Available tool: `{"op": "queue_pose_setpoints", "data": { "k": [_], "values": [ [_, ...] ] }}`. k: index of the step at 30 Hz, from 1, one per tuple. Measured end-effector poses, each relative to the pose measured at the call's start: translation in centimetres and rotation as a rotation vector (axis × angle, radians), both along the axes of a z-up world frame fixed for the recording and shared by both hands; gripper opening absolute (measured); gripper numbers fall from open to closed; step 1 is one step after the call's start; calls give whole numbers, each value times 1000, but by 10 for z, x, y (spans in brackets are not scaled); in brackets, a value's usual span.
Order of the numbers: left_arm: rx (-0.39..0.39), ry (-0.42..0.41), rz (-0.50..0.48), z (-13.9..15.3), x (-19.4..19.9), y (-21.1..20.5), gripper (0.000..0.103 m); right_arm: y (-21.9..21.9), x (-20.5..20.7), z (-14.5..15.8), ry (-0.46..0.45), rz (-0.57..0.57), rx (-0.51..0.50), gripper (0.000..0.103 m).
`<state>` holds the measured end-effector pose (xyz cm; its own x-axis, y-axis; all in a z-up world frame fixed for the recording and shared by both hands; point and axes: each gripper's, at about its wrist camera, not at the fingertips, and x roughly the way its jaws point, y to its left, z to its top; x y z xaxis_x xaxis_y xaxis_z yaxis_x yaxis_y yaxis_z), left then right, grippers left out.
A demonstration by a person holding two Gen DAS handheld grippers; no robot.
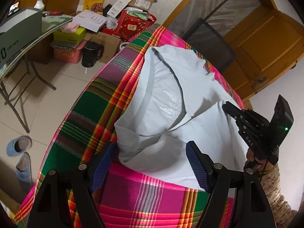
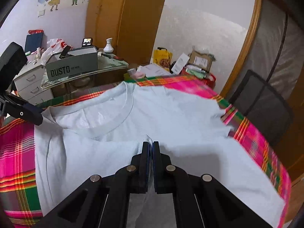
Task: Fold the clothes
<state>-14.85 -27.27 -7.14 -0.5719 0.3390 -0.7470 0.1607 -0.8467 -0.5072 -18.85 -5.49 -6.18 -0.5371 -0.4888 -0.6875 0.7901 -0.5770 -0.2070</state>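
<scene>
A pale blue T-shirt (image 1: pixel 165 72) lies spread on a bed with a bright plaid cover (image 1: pixel 85 104), neckband and a white wing print showing. My left gripper (image 1: pixel 150 157) is open, its blue pads (image 1: pixel 102 167) either side of the shirt's near corner. At the right, my right gripper (image 1: pixel 226 106) pinches a raised fold of the shirt. In the right wrist view the right gripper (image 2: pixel 151 144) is shut on a ridge of the T-shirt (image 2: pixel 171 114) just below the collar. The left gripper (image 2: pixel 37 116) shows at the shirt's left shoulder edge.
A glass table (image 1: pixel 38 38) with a grey box (image 2: pixel 72 66) and a white vase (image 2: pixel 108 46) stands left of the bed. Cartons, a red box (image 1: pixel 133 24) and a black kettle (image 1: pixel 91 54) sit on the floor, slippers (image 1: pixel 19 146) nearer. A black chair (image 2: pixel 262 104) and a wooden door (image 1: pixel 266 47) stand beyond.
</scene>
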Motion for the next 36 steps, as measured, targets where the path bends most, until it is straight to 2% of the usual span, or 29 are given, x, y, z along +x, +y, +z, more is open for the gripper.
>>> {"op": "queue_pose_setpoints", "data": {
  "k": [7, 9, 11, 13, 17, 21, 25, 28, 33, 36],
  "values": [
    [-76, -20, 19, 2, 0, 9, 78, 4, -9, -17, -84, -9, 27, 4],
    [-79, -18, 26, 5, 4, 10, 78, 13, -8, -15, -100, -28, 17, 8],
    [-90, -5, 36, 13, 8, 11, 78, 25, -6, -10, -114, -50, -4, 18],
    [-102, 15, 35, 23, 13, 17, 78, 39, -4, -2, -122, -75, -24, 23],
    [-125, 47, -49, 43, 11, 51, 78, 75, 5, 14, -113, -151, -48, 23],
    [-166, 46, -205, 53, 1, 110, 78, 119, 29, 29, -123, -192, -78, 23],
    [-207, 10, -328, 55, -8, 168, 78, 165, 55, 33, -117, -255, -74, 23],
    [-210, -2, -417, 55, -12, 206, 78, 200, 75, 34, -112, -309, -65, 23],
    [-259, -118, -441, 41, -29, 249, 78, 256, 101, 26, -125, -399, -78, 23],
    [-354, -170, -437, 34, -35, 267, 78, 288, 115, 22, -132, -453, -91, 23]
  ]
}}
